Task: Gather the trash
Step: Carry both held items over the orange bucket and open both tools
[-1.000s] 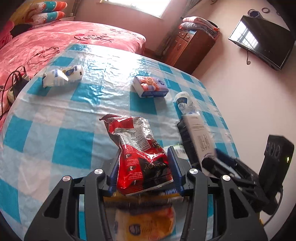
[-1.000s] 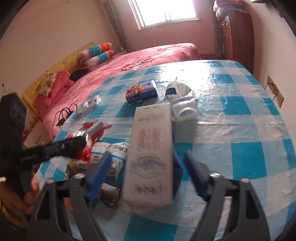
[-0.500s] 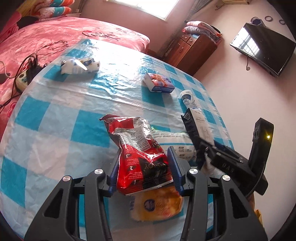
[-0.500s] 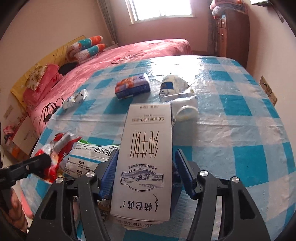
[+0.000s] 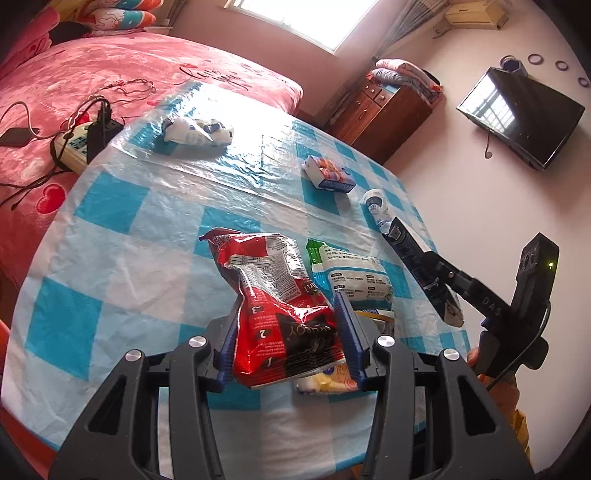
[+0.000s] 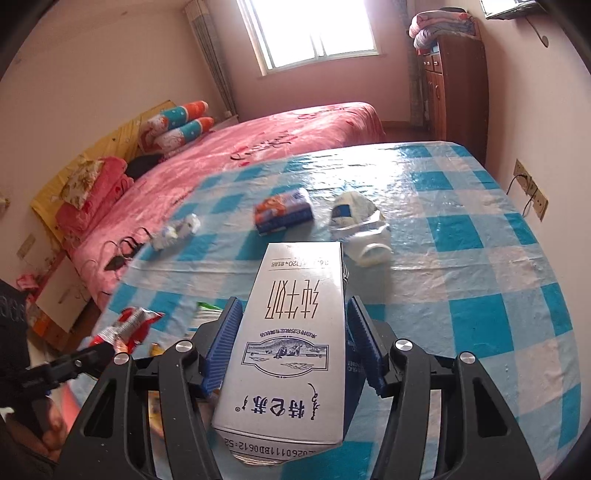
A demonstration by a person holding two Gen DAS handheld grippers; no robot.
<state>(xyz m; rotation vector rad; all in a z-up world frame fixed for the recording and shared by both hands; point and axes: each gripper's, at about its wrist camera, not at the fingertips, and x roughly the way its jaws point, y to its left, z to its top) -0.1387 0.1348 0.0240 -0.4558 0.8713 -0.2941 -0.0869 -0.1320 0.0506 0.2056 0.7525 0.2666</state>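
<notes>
Right tongs [image 6: 291, 332]: carton [image 6: 295, 332] points forward.

Two wrist fisheyes, close, angled down, sharing checkered table [image 5: 110, 236], probably its near end

Bright daylight comes in through the window [image 6: 314, 33] and shines white on the tablecloth [image 5: 229, 122]. Both pictures bend round at the dark edges.

Left tool [image 5: 288, 332] and right tool [image 6: 291, 339] both clamped, angled downward.
</notes>
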